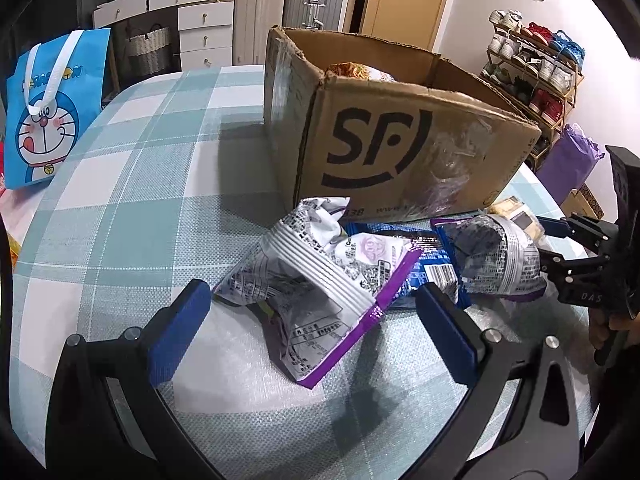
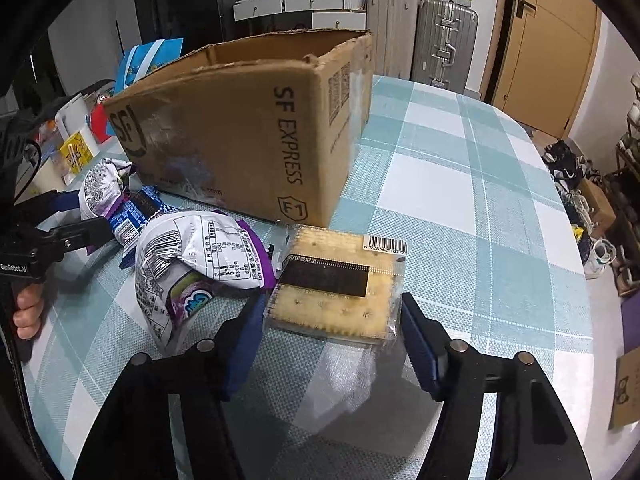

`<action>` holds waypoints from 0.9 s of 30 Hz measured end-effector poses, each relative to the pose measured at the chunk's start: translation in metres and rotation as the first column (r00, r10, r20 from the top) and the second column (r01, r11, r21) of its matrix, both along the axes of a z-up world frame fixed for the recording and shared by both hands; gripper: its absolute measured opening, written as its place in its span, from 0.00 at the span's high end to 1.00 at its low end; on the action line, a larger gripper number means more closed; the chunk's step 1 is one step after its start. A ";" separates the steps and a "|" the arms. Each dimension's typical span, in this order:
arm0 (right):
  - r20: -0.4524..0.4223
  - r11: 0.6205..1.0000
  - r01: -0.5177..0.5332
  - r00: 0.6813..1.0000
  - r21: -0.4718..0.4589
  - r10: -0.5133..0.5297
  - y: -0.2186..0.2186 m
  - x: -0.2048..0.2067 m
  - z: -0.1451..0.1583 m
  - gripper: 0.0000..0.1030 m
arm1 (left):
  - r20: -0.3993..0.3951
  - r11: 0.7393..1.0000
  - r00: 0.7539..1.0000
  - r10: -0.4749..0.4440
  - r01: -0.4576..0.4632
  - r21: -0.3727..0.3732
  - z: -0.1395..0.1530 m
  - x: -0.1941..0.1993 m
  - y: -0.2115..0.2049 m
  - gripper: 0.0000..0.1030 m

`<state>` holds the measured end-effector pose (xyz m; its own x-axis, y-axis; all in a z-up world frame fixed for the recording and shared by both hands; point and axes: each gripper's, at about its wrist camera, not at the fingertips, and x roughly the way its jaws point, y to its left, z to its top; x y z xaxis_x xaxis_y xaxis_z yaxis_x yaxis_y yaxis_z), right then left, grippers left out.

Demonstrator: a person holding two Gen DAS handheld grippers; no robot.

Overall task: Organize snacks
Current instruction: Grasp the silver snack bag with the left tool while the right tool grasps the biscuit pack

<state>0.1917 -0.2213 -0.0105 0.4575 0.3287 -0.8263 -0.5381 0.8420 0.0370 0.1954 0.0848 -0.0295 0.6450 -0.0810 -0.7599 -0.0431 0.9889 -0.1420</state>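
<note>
An open SF cardboard box [image 1: 400,140] stands on the checked table, with a snack pack [image 1: 356,70] inside; it also shows in the right wrist view [image 2: 240,140]. In front of it lie a white-and-purple snack bag [image 1: 316,284], a blue pack [image 1: 424,268], a second white-and-purple bag [image 1: 496,256] [image 2: 188,268] and a clear pack of crackers [image 2: 340,284]. My left gripper [image 1: 312,308] is open, its fingers either side of the first bag. My right gripper [image 2: 332,320] is open around the near end of the cracker pack.
A blue Doraemon bag [image 1: 52,108] stands at the table's far left. Cups and small items [image 2: 76,140] sit beyond the box. Suitcases [image 1: 312,4], drawers and a shoe rack [image 1: 532,64] stand beyond the table [image 2: 460,184].
</note>
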 end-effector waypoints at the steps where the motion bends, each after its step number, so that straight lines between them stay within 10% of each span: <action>1: 0.004 1.000 -0.002 1.000 -0.001 0.002 -0.001 0.000 0.001 0.37 | 0.000 1.000 1.000 0.001 -0.001 -0.002 0.000 0.000 0.000 0.01; 19: 0.042 0.998 0.060 0.997 0.000 -0.060 -0.038 0.000 0.012 0.37 | 0.017 1.000 1.000 -0.019 0.019 0.017 0.001 0.015 0.002 0.01; 27: 0.049 0.999 0.036 0.998 -0.002 -0.036 -0.031 -0.004 0.012 0.37 | 0.058 0.998 0.997 -0.053 0.051 0.039 0.008 0.007 -0.006 0.39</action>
